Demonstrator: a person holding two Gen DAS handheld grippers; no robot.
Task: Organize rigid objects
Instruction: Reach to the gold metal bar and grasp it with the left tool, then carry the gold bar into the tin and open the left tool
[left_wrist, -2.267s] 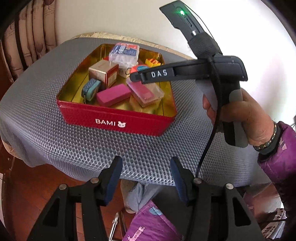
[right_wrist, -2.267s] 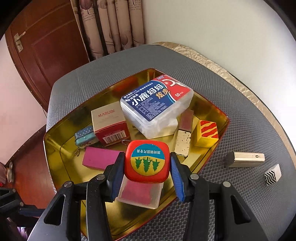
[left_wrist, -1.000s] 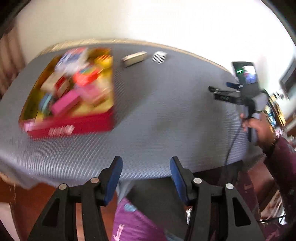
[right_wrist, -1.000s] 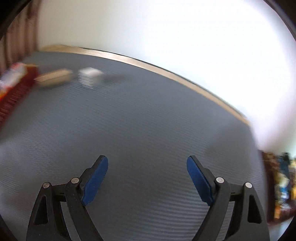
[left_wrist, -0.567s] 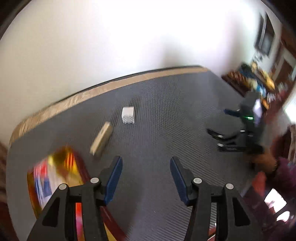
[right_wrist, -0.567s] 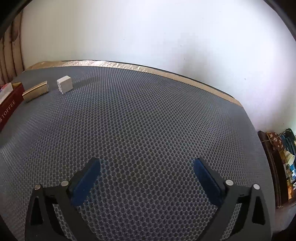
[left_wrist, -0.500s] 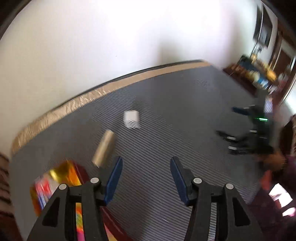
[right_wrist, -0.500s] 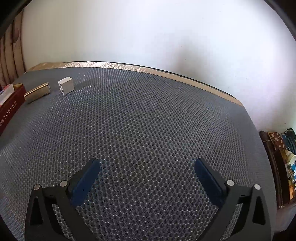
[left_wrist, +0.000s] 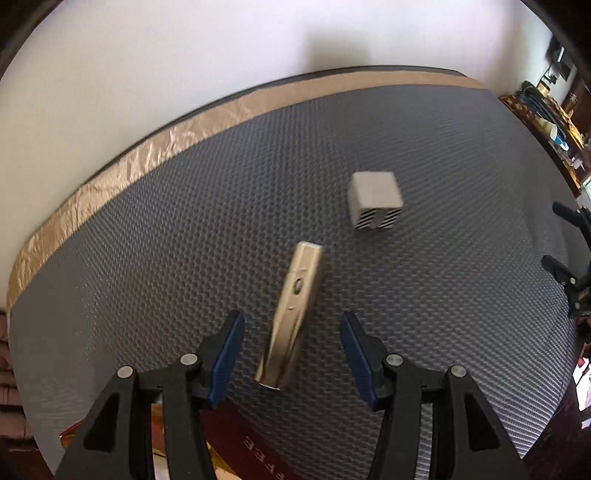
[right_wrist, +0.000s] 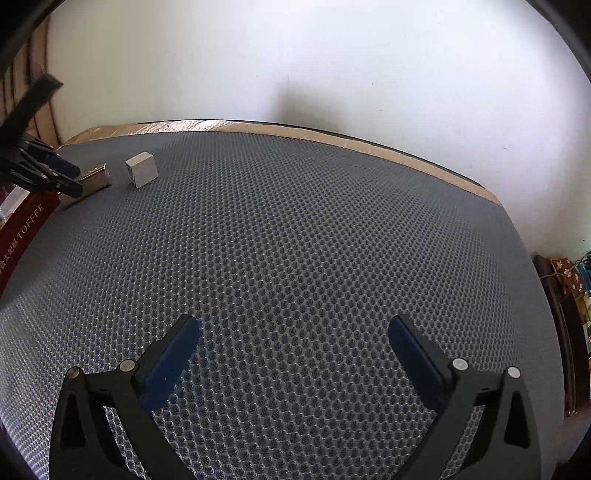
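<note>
A gold metal bar (left_wrist: 293, 314) lies on the grey mesh table cover, its near end between the fingers of my open left gripper (left_wrist: 291, 345). A small white cube (left_wrist: 375, 199) with black stripes on one side sits just beyond it to the right. In the right wrist view the bar (right_wrist: 90, 182) and cube (right_wrist: 142, 170) lie far left, with the left gripper (right_wrist: 55, 177) over the bar. My right gripper (right_wrist: 293, 345) is wide open and empty, low over bare cover. It also shows at the right edge of the left wrist view (left_wrist: 569, 258).
The red tin (right_wrist: 20, 230) with gold inside stands at the left edge, its wall also under my left gripper (left_wrist: 258, 454). A gold foil strip (left_wrist: 147, 155) runs along the table's far edge by the white wall. Shelves with clutter (right_wrist: 576, 280) stand off the right side.
My left gripper has swung from the tin to the gold bar and closed in over it. My right gripper let go of the red box in the tin, moved right and opened wide.
</note>
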